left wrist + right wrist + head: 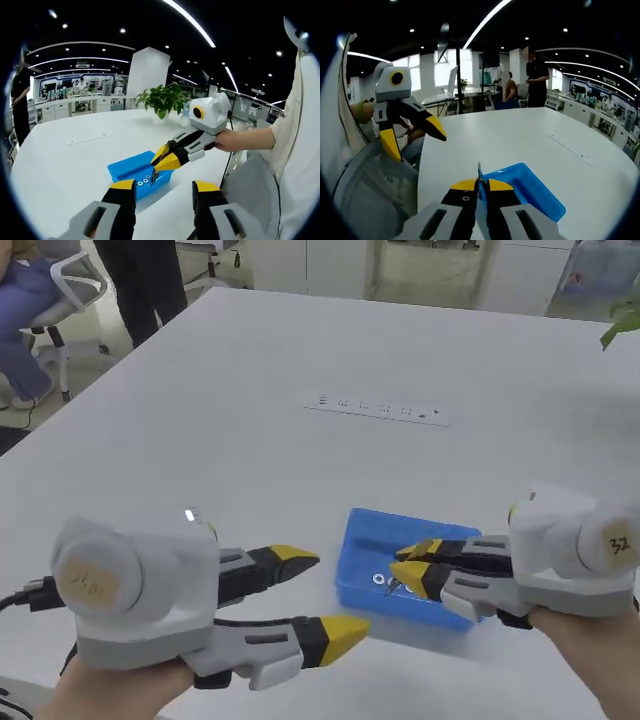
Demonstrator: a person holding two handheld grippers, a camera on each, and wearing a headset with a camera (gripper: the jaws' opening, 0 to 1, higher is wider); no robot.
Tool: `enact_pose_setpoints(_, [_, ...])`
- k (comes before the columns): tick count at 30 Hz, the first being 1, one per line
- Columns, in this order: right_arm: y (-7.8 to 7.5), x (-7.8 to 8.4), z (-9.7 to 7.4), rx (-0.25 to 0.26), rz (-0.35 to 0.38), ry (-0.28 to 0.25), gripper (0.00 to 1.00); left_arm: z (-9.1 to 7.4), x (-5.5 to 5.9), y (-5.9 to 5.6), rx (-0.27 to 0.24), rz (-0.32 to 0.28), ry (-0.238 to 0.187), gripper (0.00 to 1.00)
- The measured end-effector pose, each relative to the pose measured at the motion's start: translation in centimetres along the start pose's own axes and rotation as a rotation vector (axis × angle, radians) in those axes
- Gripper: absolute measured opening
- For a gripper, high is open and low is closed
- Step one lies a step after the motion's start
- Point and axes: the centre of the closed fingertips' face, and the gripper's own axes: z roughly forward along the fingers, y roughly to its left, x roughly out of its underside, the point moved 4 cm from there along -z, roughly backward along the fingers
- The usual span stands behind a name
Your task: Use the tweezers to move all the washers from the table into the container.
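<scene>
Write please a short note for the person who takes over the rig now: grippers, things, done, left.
Left gripper: open, holds nothing, beside the container.
Right gripper: shut on tweezers, tips down in the container.
Done: a few washers lie in the container.
To do: cannot tell if the tweezers carry one; release, then check the table for more.

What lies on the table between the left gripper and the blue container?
Nothing. In the head view, the stretch of white table between the left gripper, jaws open, and the blue container is bare.
</scene>
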Motion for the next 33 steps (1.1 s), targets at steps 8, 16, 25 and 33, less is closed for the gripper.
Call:
enact_pose_setpoints(8, [1.5, 0.9, -0.4, -0.039, -0.003, 0.025, 0.02, 1.0, -0.3, -0.6, 0.050, 0.058, 0.031, 0.36])
enact_pose_setpoints(16, [4.4, 3.2, 0.3, -0.152, -0.087, 0.158, 0.02, 2.1, 0.1, -1.9, 0.115, 0.099, 0.069, 0.25])
enact_pose_setpoints(25, [6.0, 4.1, 0.8, -0.214, -0.183, 0.246, 0.02, 3.2, 1.2, -3.4, 0.183, 0.162, 0.134, 0.14])
enact_pose_setpoints(33, [6.3, 4.4, 0.8, -0.235, -0.223, 0.276, 0.02, 4.2, 1.7, -3.8, 0.213, 0.230, 0.175, 0.01])
